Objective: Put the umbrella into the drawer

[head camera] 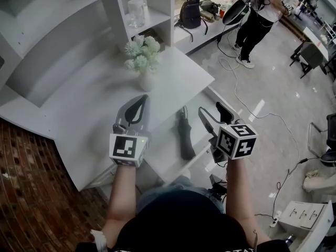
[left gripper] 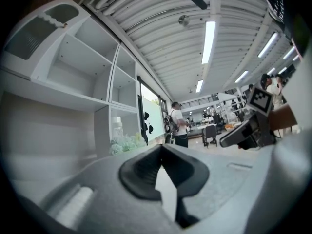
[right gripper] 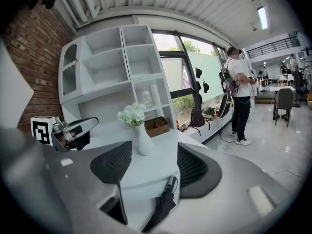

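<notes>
Holding the left gripper [head camera: 140,100] just above the desk top [head camera: 89,109], fingers [left gripper: 141,172] clenched tip to tip on nothing but air. Looks parked there on purpose: off to the left of the work, out of the way, with no load and no job of its own. Points toward a white vase of pale flowers [head camera: 143,67], ahead of those fingertips and apart from them, set well back from the desk edge and so clear of any sweep.

Moving right, finds the black folded umbrella [head camera: 185,135] between the two grippers, below and short of both sets of fingertips, touched by neither. Lies lengthwise on the lower white surface jutting out under the desk edge, most likely the open drawer [head camera: 164,143], though with walls hard to make out from here. Seems laid along the drawer's depth so as to fit inside without hanging over the front.

Ends at the right gripper [head camera: 210,108], fingers [right gripper: 195,167] released and wide apart, empty, with the umbrella low between them in the right gripper view. Reads as a spread wide enough to clear the umbrella without snagging it. Leaves, by the look of it, only the drawer to be pushed shut.
</notes>
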Action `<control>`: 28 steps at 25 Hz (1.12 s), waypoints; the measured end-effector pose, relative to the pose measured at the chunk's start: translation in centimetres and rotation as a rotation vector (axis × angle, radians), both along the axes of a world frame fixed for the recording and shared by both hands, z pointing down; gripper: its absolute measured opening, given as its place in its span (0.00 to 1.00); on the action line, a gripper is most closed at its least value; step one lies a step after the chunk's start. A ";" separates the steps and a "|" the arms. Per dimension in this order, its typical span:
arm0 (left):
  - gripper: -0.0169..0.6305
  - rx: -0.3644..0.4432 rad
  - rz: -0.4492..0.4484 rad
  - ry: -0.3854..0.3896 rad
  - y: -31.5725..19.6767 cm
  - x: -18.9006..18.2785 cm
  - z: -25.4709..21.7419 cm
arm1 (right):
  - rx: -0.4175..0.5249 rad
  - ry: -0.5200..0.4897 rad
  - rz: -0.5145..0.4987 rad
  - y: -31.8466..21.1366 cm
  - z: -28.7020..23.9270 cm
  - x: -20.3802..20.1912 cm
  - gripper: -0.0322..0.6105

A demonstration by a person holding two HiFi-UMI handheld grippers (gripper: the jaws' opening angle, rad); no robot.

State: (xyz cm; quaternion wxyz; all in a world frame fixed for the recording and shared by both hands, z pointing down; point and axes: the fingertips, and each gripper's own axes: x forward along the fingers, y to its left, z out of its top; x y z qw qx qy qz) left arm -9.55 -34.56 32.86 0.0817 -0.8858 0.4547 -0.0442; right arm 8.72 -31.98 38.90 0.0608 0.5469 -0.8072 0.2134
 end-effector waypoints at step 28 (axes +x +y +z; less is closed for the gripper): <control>0.02 0.081 0.018 0.036 0.6 0.0 -3.8 | 0.579 0.325 0.170 5.1 -14.4 2.0 0.05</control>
